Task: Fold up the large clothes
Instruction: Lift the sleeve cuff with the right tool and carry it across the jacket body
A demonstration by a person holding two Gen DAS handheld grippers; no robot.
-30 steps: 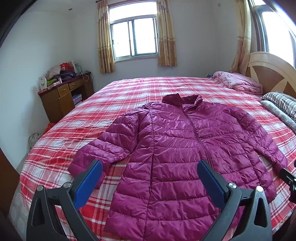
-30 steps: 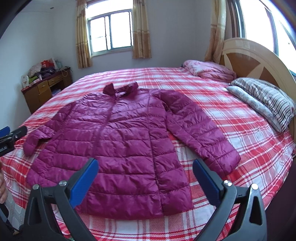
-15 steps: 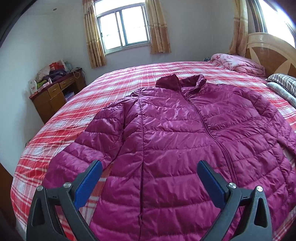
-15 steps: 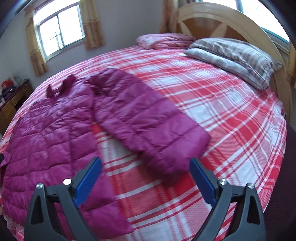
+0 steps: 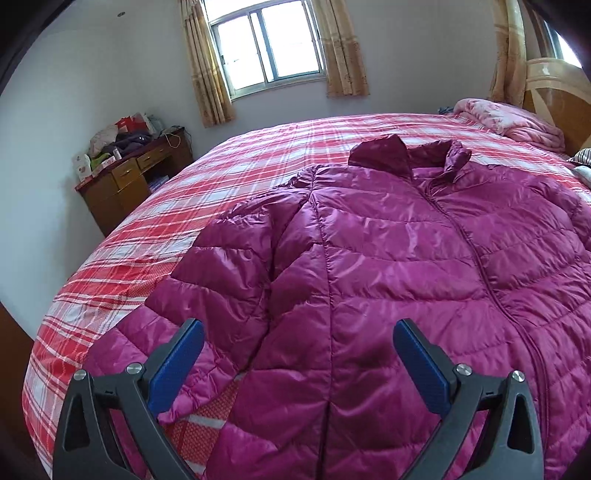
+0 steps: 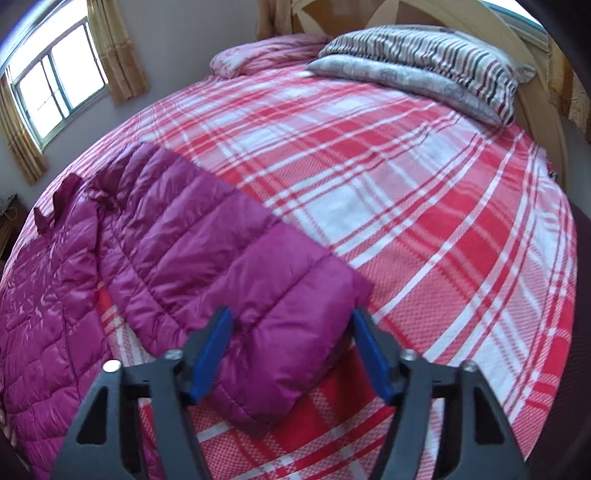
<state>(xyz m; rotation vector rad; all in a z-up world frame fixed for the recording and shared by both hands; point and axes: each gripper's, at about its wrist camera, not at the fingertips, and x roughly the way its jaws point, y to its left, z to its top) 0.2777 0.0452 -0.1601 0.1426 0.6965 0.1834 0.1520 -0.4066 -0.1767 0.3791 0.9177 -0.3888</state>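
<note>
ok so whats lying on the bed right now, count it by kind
jacket: 1, magenta, spread flat
pillows: 2, stacked, striped on top
pink folded quilt: 1
total: 4

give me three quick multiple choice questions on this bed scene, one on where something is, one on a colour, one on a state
1. Where is the striped pillow?
A. by the headboard
B. on the wooden desk
C. on the jacket

2. What colour is the puffer jacket?
A. black
B. magenta
C. yellow

3. The right gripper is
A. shut on a pillow
B. open, either side of the sleeve cuff
C. out of view

Answers:
1 A, it lies at the headboard end.
2 B, shiny magenta quilting.
3 B, its blue pads flank the sleeve cuff, not closed.
</note>
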